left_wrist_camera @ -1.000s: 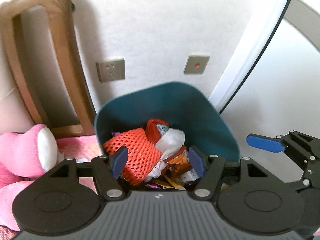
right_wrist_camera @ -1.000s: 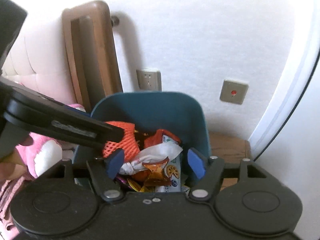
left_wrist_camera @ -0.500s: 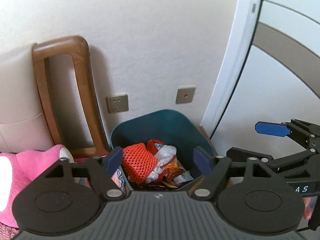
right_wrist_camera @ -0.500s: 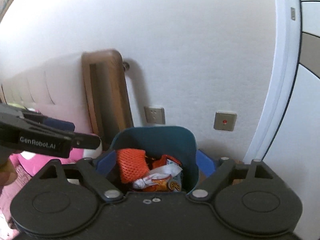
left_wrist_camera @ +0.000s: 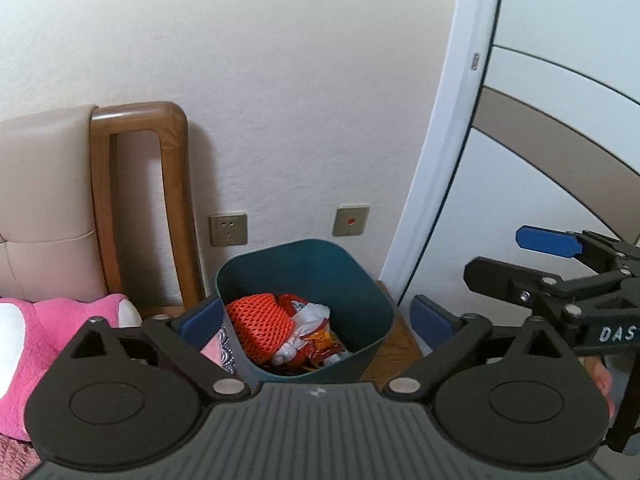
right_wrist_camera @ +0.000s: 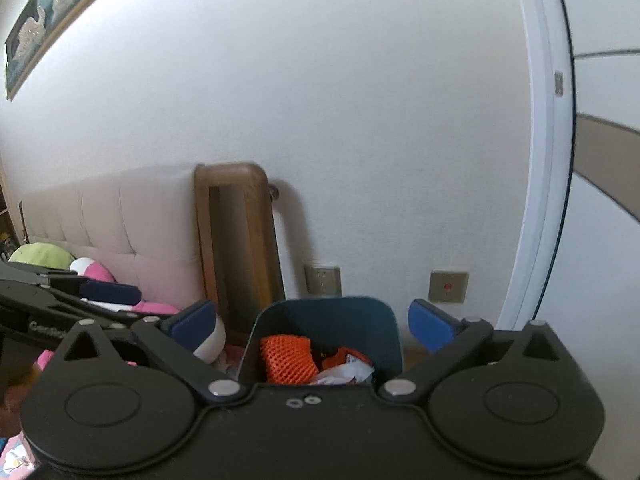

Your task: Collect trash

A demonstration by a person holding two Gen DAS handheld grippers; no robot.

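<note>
Left gripper [left_wrist_camera: 316, 316]: jaws spread wide, nothing between the two blue pads. It hangs above and on the near side of the bin, aimed down at the opening. Right gripper [right_wrist_camera: 312, 322]: likewise wide apart and empty, at a similar standoff, looking over the bin's near rim. Judgement: both tools empty and held clear of the rim reads as a drop finished, or a pause ahead of fetching another piece.

Teal bin [left_wrist_camera: 362, 280]: one, on the wooden floor [left_wrist_camera: 390, 354] against the white wall [left_wrist_camera: 280, 80], between the bed's wooden post and the door frame. Likely parked in that corner to stay out of the walkway yet reachable from the bed.

Trash inside, roughly half the bin's depth:
- orange mesh net [left_wrist_camera: 260, 326], one, on the left side, leaning on the bin wall
- white crumpled wrapper [left_wrist_camera: 304, 330], one, just right of the net
- red and orange snack packets [left_wrist_camera: 320, 346], at least two; exact count cannot be told, they overlap

Surroundings:
- wooden headboard post [left_wrist_camera: 176, 200], one
- padded headboard [right_wrist_camera: 120, 220], one
- pink plush toy [left_wrist_camera: 48, 328], one, on the bed beside the bin
- green plush [right_wrist_camera: 40, 252], one, farther along the bed
- wall socket [left_wrist_camera: 228, 230], one
- switch plate with red dot [left_wrist_camera: 351, 221], one
- door frame [left_wrist_camera: 440, 160], one, right of the bin

No loose trash is visible outside the bin in either view.
</note>
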